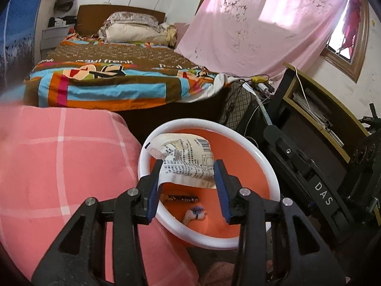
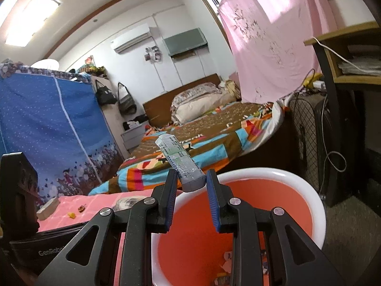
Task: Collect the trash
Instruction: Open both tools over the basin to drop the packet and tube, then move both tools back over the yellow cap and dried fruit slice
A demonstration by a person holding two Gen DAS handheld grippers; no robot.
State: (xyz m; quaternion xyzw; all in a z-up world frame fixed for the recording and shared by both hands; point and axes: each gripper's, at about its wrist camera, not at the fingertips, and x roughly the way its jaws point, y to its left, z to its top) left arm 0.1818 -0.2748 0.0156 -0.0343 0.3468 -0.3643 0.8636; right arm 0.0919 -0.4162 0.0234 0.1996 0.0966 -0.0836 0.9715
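light: bright daylight through pink curtain (image 1: 257, 28) | glare: window (image 1: 343, 33), ceiling lamp (image 2: 31, 19) | edges: fisheye-warped, dark

a crumpled white wrapper (image 1: 188, 159) with black print and a barcode hangs over the orange bin (image 1: 247, 157) with the white rim, pinched at both sides. a grey-green printed carton (image 2: 181, 162) tilts above the bin's rim, clamped at its lower end. small scraps (image 1: 194, 215) lie on the bin's bottom.

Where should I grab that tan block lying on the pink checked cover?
Take the tan block across its short width, coming straight down from above. It lies flat on the pink checked cover with its long sides free, so the fingers can straddle it.
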